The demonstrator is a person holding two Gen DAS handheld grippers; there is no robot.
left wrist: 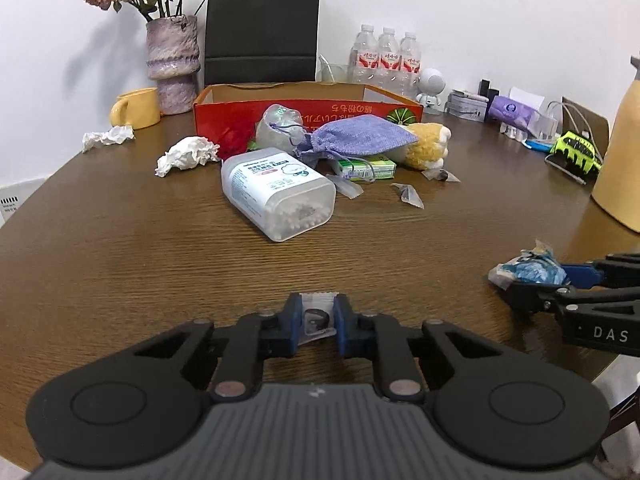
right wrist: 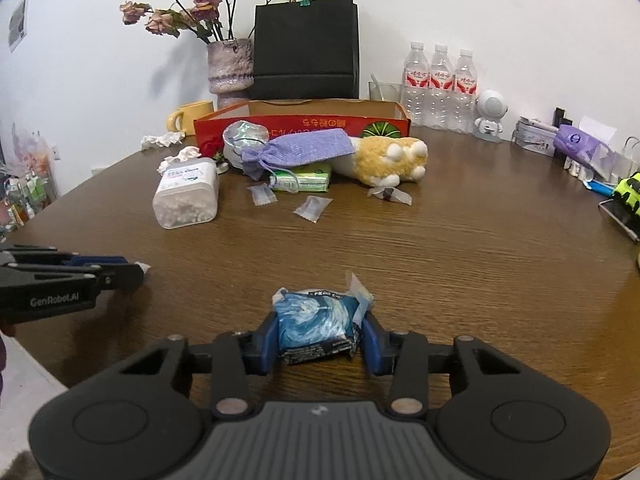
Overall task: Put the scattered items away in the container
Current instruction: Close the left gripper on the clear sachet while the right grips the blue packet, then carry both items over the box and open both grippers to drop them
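Note:
My left gripper [left wrist: 317, 322] is shut on a small clear sachet [left wrist: 318, 316] with a dark round thing inside, low over the table's near edge. My right gripper [right wrist: 320, 334] is shut on a blue-and-white packet [right wrist: 318, 322]; it also shows at the right of the left wrist view [left wrist: 528, 270]. The red cardboard box [left wrist: 372, 110] stands open at the back of the table. In front of it lie a cotton-swab tub [left wrist: 276, 192], a purple drawstring pouch [left wrist: 356, 136], a yellow plush toy [left wrist: 426, 146], a green packet [left wrist: 370, 168] and clear sachets [left wrist: 408, 194].
Crumpled tissues [left wrist: 186, 156] lie left of the pile, with a yellow mug [left wrist: 136, 108] and a flower vase [left wrist: 172, 64] behind. A black paper bag [left wrist: 262, 28] and water bottles [left wrist: 386, 58] stand at the back. A yellow jug [left wrist: 622, 152] and clutter line the right edge.

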